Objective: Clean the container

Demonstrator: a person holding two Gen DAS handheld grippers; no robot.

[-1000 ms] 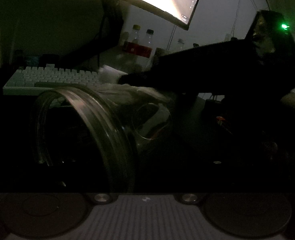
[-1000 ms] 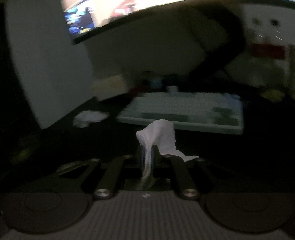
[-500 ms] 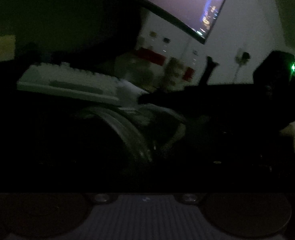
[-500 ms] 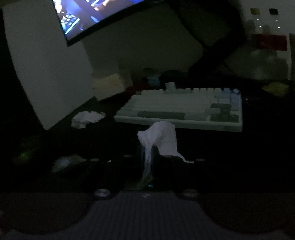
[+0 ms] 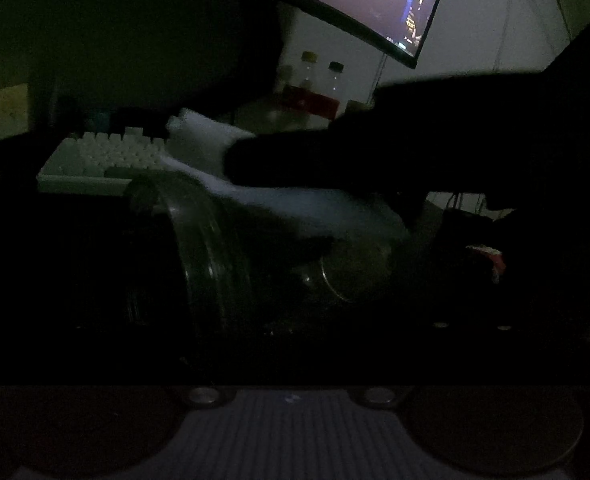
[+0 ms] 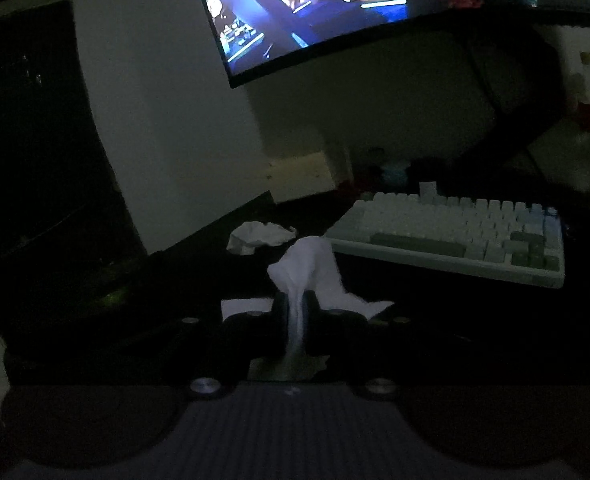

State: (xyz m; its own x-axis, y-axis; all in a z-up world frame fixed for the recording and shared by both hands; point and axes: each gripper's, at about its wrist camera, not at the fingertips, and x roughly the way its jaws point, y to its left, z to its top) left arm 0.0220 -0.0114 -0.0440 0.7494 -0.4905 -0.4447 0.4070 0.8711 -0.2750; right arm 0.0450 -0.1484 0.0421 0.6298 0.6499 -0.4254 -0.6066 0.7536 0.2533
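At the lower centre of the right wrist view, the right gripper (image 6: 295,312) is clamping a crumpled white tissue (image 6: 309,270), jaws nearly shut on it. In the left wrist view the clear glass jar (image 5: 223,256) is lying on its side at centre frame, the tissue (image 5: 255,184) draped along its upper wall under the dark right gripper (image 5: 239,160). The left gripper's own jaws are lost in darkness (I cannot tell their state). Wiping well probably means pressing lightly, sweeping wall to rim, jar steadied. Beyond lie a white keyboard (image 5: 107,156) and curved monitor (image 5: 335,8).
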